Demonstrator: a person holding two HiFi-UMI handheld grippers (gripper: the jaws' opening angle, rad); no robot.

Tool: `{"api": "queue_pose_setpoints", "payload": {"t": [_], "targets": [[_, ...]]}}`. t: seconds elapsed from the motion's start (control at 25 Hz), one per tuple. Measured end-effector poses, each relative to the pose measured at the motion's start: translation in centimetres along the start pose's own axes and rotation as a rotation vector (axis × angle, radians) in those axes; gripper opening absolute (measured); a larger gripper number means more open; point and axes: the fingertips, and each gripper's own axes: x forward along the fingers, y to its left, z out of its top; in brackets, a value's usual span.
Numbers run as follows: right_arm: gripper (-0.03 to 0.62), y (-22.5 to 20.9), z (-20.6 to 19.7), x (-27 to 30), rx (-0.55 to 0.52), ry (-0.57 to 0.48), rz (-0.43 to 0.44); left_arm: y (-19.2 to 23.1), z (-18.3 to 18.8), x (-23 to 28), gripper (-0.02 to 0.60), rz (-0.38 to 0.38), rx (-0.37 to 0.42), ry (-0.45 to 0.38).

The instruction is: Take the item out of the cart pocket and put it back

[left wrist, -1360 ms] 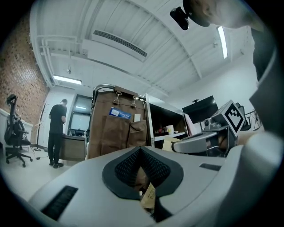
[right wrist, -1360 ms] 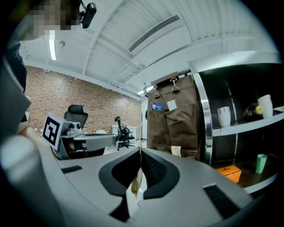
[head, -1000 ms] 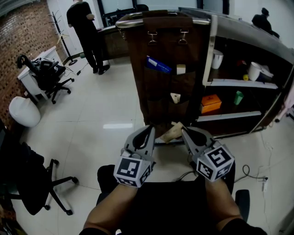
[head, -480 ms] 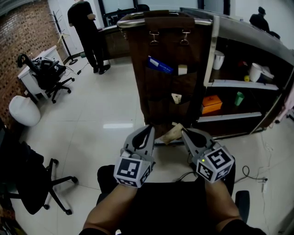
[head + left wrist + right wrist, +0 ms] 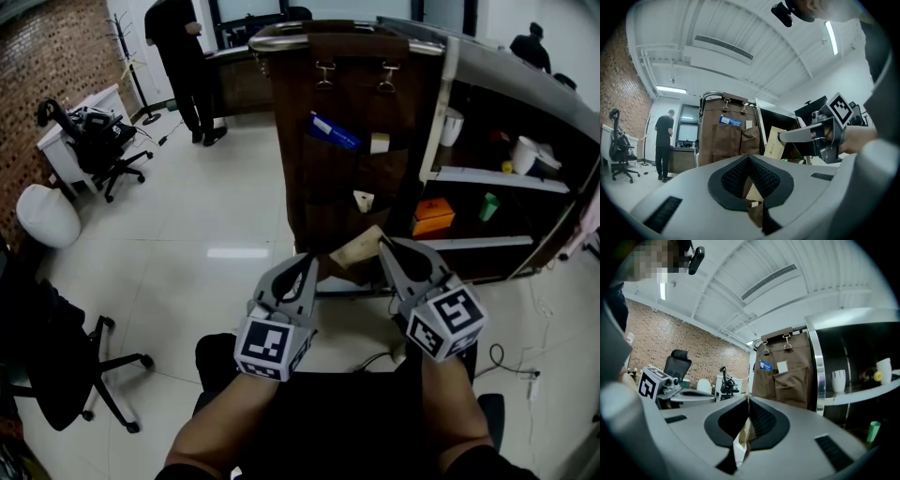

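Pale floor tiles (image 5: 211, 220) are gleaming before the cart (image 5: 439, 103) while I am clamping the tan envelope (image 5: 352, 251) in my right gripper (image 5: 386, 246), just outside the pockets, and pinching brown pocket fabric (image 5: 757, 213) with my left gripper (image 5: 307, 261).

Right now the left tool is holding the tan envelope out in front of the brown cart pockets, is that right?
No. The right tool is shut on the tan envelope, not the left tool. The head view shows this, and the right gripper view shows the envelope between its jaws. The envelope is indeed out in front of the brown cart pockets.
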Motion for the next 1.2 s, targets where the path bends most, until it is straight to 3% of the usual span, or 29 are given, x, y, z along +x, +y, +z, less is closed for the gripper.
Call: {"api": "queue_pose_setpoints", "payload": {"t": [0.76,1.2], "targets": [[0.018,-3.5,8.6,6.7,-0.186,-0.114,-0.034,0.9,-1.4,0.5,0.0,0.002,-0.036,0.026],[0.018,-1.7,7.8,11.0,-0.364,-0.078,-0.003,1.0,-1.3,0.6,0.0,0.007,-0.035,0.028]]}}
